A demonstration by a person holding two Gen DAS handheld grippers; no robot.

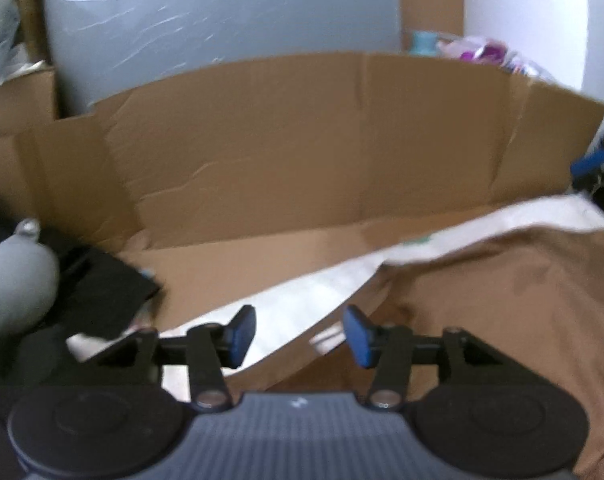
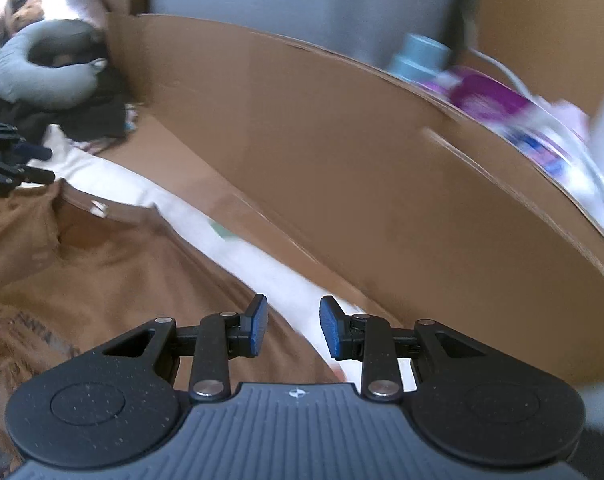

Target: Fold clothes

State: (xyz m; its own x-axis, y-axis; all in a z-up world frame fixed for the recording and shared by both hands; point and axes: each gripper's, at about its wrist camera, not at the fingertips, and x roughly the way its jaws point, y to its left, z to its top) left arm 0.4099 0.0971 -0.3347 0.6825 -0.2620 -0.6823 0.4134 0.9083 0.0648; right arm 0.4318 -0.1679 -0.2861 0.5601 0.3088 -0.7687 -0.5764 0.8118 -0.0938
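On white sheet (image 2: 237, 240), rumpled brown shirt (image 2: 113, 272), creased cardboard (image 1: 302, 140)

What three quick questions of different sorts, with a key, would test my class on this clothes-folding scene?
1. True or false: the left gripper grips the brown shirt.
2. What stands upright behind the shirt: (a) cardboard wall, (b) mirror, (c) curtain?
3. Fill in: the grey neck pillow lies on the ___ side of the right wrist view.

Key: 1 false, both it and the right gripper are open and empty; 2 a; 3 left.
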